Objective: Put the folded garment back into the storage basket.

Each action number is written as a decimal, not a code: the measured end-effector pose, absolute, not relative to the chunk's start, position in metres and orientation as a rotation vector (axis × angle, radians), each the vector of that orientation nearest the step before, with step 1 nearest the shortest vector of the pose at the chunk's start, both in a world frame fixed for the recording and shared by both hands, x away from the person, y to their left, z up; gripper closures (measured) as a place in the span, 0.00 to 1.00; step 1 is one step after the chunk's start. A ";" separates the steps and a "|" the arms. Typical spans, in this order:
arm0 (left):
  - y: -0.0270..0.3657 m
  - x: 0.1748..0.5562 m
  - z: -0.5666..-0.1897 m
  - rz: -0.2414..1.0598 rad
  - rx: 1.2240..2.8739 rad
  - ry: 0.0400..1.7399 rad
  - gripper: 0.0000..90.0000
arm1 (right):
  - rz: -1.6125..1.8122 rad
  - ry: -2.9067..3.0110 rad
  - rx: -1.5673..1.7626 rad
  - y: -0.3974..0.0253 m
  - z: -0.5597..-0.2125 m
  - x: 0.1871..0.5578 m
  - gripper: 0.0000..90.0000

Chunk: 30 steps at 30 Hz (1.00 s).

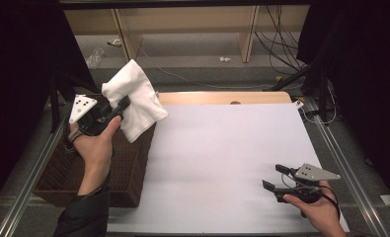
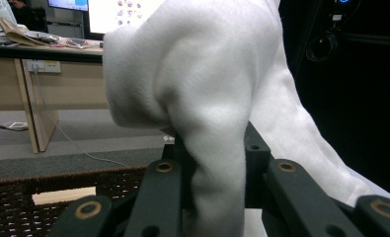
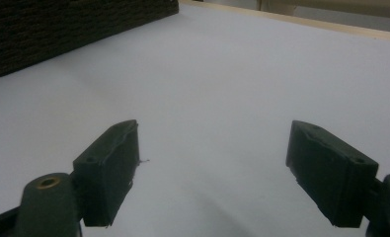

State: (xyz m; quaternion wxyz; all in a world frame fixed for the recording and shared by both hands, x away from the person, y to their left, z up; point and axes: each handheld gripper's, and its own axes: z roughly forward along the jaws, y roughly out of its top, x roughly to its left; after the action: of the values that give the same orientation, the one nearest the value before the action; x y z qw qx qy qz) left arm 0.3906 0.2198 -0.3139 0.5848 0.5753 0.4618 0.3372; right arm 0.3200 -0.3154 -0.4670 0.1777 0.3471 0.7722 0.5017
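Left gripper [image 1: 117, 109] at 10 o'clock of the table, raised above the dark woven basket [image 1: 128, 168], jaws clamped on a white towel [image 1: 136, 98] that bunches up and drapes past the basket's far right corner. Right gripper [image 1: 275, 177] at 4 o'clock, low over the white tabletop [image 1: 217, 163], jaws spread, holding nothing.

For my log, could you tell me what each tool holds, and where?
The left tool pinches a bunched fold of the white towel; the right tool holds nothing.
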 end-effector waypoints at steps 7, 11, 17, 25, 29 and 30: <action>0.222 0.391 -0.315 0.788 1.340 1.082 0.83 | 1.425 2.183 0.979 -0.315 -0.467 0.320 0.24; 0.223 0.392 -0.315 0.790 1.341 1.085 0.83 | 1.420 2.185 0.982 -0.315 -0.467 0.320 0.24; 0.225 0.392 -0.315 0.793 1.340 1.089 0.83 | 1.420 2.184 0.982 -0.316 -0.467 0.320 0.24; 0.228 0.393 -0.316 0.792 1.339 1.098 0.83 | 1.420 2.183 0.982 -0.316 -0.467 0.320 0.24; 0.230 0.393 -0.316 0.793 1.338 1.101 0.83 | 1.420 2.184 0.982 -0.316 -0.467 0.320 0.24; 0.230 0.393 -0.317 0.792 1.337 1.102 0.83 | 1.420 2.183 0.982 -0.316 -0.467 0.320 0.24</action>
State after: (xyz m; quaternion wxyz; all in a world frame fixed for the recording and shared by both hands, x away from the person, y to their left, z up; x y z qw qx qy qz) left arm 0.3932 0.2299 -0.3165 0.5795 0.5720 0.4713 0.3389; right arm 0.3200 -0.3156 -0.4669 0.1782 0.3472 0.7718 0.5020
